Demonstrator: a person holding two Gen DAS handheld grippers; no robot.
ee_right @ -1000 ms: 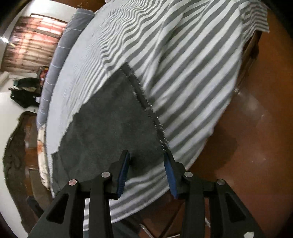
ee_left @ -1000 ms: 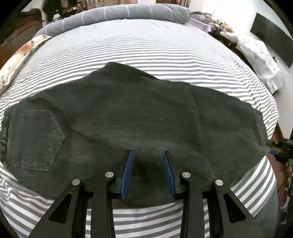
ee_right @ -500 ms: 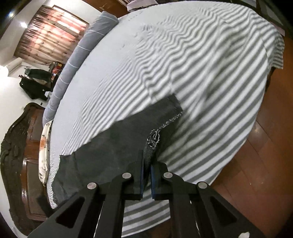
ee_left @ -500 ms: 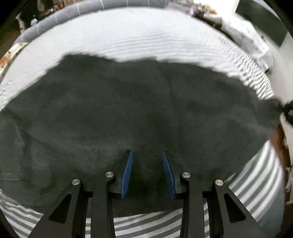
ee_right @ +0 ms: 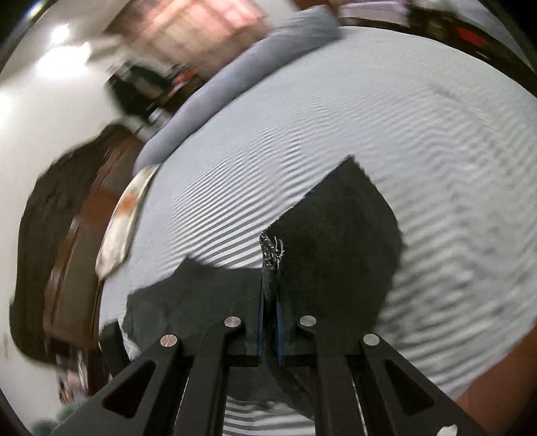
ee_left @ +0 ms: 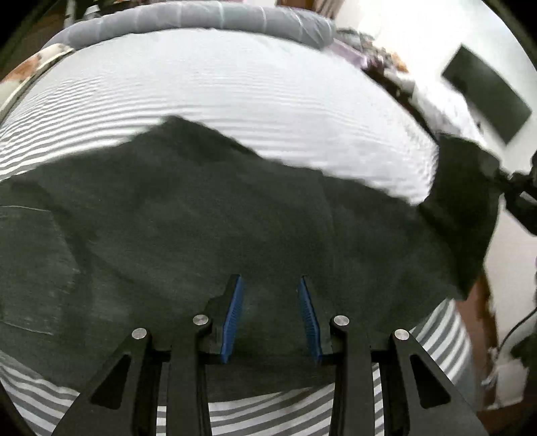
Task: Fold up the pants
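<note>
Dark grey pants (ee_left: 188,228) lie folded lengthwise across the striped bed (ee_left: 235,94), back pocket at the left. My left gripper (ee_left: 270,318) is open and empty, held low over the pants' near edge. My right gripper (ee_right: 268,322) is shut on the frayed leg hem of the pants (ee_right: 335,234) and holds it lifted off the bed. In the left wrist view the raised leg end (ee_left: 463,208) hangs from the right gripper (ee_left: 517,191) at the far right.
A grey bolster (ee_left: 201,16) lies along the far side of the bed. A floral pillow (ee_right: 124,214) and a dark wooden headboard (ee_right: 60,234) are at the left. The wooden floor (ee_right: 496,395) lies beyond the bed's right edge.
My right gripper closed on the leg hem and lifted it up and inward over the bed. My left gripper stayed open over the pants' near edge.
</note>
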